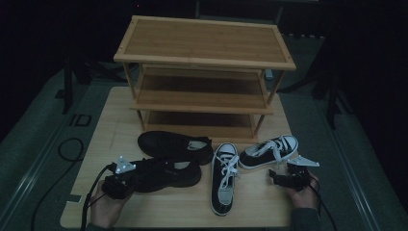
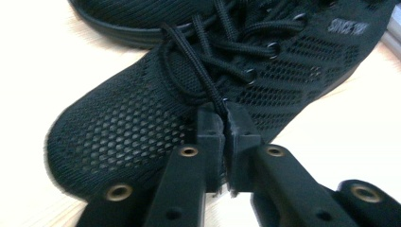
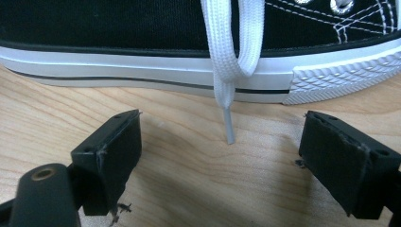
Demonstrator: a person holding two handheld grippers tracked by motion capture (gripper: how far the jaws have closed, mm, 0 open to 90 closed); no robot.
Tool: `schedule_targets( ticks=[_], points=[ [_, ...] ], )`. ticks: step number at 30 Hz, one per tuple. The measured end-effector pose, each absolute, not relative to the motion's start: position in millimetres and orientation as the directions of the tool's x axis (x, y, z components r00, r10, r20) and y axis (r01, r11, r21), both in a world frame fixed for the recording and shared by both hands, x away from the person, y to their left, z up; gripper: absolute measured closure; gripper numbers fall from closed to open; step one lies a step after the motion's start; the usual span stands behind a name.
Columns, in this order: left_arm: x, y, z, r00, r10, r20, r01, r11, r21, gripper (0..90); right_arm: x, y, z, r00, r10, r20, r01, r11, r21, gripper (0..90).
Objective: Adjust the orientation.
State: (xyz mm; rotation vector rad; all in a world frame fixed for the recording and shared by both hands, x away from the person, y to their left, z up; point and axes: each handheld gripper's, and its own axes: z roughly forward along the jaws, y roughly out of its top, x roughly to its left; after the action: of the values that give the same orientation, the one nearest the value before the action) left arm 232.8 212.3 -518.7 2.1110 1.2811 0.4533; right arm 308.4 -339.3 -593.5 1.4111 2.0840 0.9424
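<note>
Left tongs (image 2: 226, 124) pinching black lace (image 2: 196, 66) of black mesh shoe (image 2: 142, 118), right tongs (image 3: 222, 156) wide before white lace (image 3: 226, 90).

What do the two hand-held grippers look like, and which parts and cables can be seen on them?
Both the left gripper and the right gripper are black, each with a pale grey three-cornered plate on top and a black cable trailing off. Close up, their jaws are flat black bars with brass-coloured rivets and blocky black pads, frayed at the edges. A dark sleeve covers the right wrist.
</note>
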Motion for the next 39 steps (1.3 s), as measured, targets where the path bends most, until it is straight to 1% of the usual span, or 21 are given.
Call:
schedule_targets(
  ticks=[4, 11, 17, 22, 25, 30, 31, 34, 37, 39],
  points=[
    [233.2, 214.3, -517.6, 0.468, 0.883, -0.021, 0.668, -0.338, 0.663, 88.9, 308.4, -339.3, -593.5, -0.375, 0.927, 0.010, 0.619, 0.243, 0.747, 13.7],
    [244.3, 235.3, -513.6, 0.384, 0.923, 0.019, 0.688, -0.300, 0.662, 89.1, 308.4, -339.3, -593.5, -0.376, 0.927, 0.009, 0.619, 0.244, 0.747, 13.7],
    [268.2, 258.8, -511.6, 0.295, 0.955, 0.039, 0.703, -0.245, 0.668, 89.0, 308.4, -339.2, -593.6, -0.375, 0.927, 0.010, 0.619, 0.242, 0.747, 13.7],
    [292.4, 275.0, -508.5, 0.243, 0.968, 0.062, 0.712, -0.222, 0.666, 89.0, 308.5, -339.3, -593.6, -0.376, 0.927, 0.009, 0.618, 0.243, 0.748, 13.7],
    [304.4, 283.3, -508.0, 0.220, 0.974, 0.061, 0.714, -0.203, 0.670, 89.0, 308.5, -339.3, -593.6, -0.375, 0.927, 0.009, 0.618, 0.243, 0.747, 13.7],
    [318.5, 289.4, -506.1, 0.202, 0.979, 0.021, 0.727, -0.164, 0.667, 87.9, 308.5, -339.3, -593.6, -0.376, 0.927, 0.008, 0.618, 0.244, 0.747, 13.7],
    [318.6, 289.5, -504.8, 0.199, 0.980, 0.014, 0.723, -0.156, 0.673, 86.5, 308.5, -339.3, -593.6, -0.375, 0.927, 0.009, 0.618, 0.244, 0.747, 13.7],
    [317.9, 289.5, -498.8, 0.189, 0.982, -0.004, 0.715, -0.135, 0.686, 72.3, 308.5, -339.3, -593.6, -0.375, 0.927, 0.009, 0.618, 0.243, 0.747, 13.7],
    [316.4, 289.8, -490.7, 0.202, 0.979, -0.032, 0.708, -0.123, 0.695, 63.2, 308.5, -339.3, -593.6, -0.376, 0.927, 0.008, 0.618, 0.244, 0.747, 13.7],
    [315.5, 286.7, -485.9, 0.220, 0.975, -0.037, 0.702, -0.132, 0.700, 60.5, 308.5, -339.3, -593.6, -0.376, 0.927, 0.009, 0.618, 0.244, 0.747, 13.7]
  ],
)
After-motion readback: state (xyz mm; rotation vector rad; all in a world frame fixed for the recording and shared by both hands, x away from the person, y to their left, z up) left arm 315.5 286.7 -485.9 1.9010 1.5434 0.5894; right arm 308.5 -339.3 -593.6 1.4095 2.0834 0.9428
